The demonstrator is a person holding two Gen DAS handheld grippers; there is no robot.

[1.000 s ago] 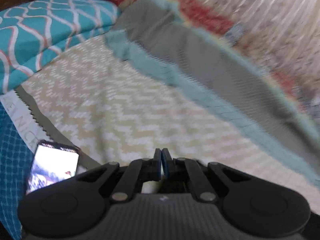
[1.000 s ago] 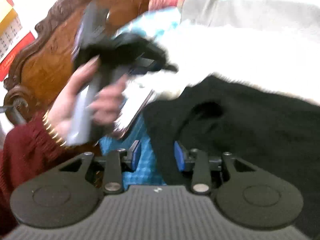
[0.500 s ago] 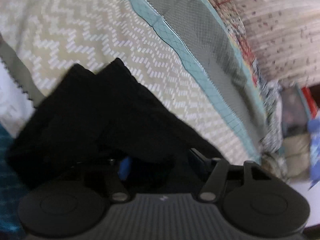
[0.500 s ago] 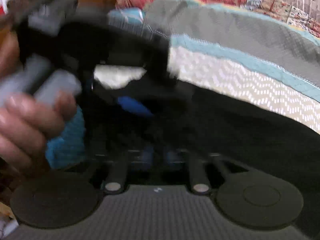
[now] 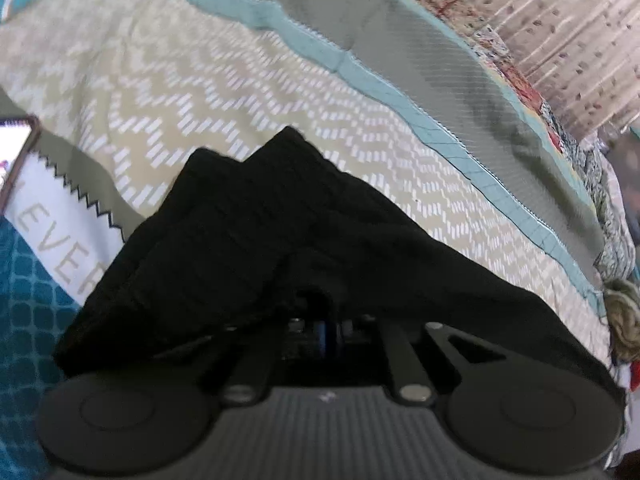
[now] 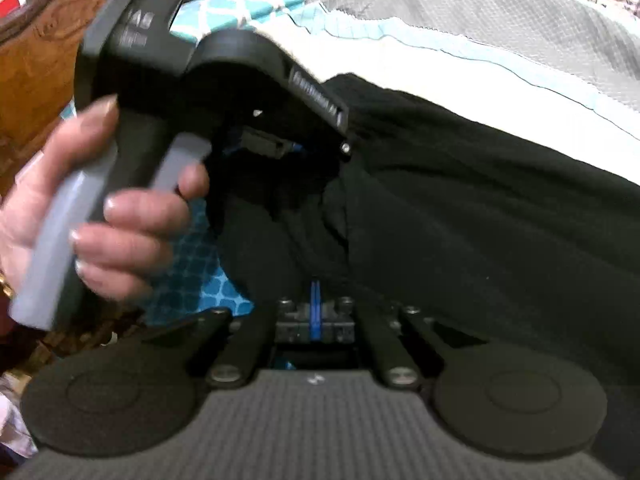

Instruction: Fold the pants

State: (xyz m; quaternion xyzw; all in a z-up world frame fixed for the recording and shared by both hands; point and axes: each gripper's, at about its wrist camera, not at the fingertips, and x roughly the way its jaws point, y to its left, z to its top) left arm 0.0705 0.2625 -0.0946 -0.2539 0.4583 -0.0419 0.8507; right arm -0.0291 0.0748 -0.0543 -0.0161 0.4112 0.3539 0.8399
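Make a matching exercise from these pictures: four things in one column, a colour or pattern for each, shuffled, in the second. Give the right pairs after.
Things
1. pants
2. bedspread
3. pillow
4. headboard

Colour or pattern
A. carved brown wood
B. plain black
C. teal with a white lattice
D. beige with white zigzags

Pairs: 1-B, 2-D, 3-C, 4-A
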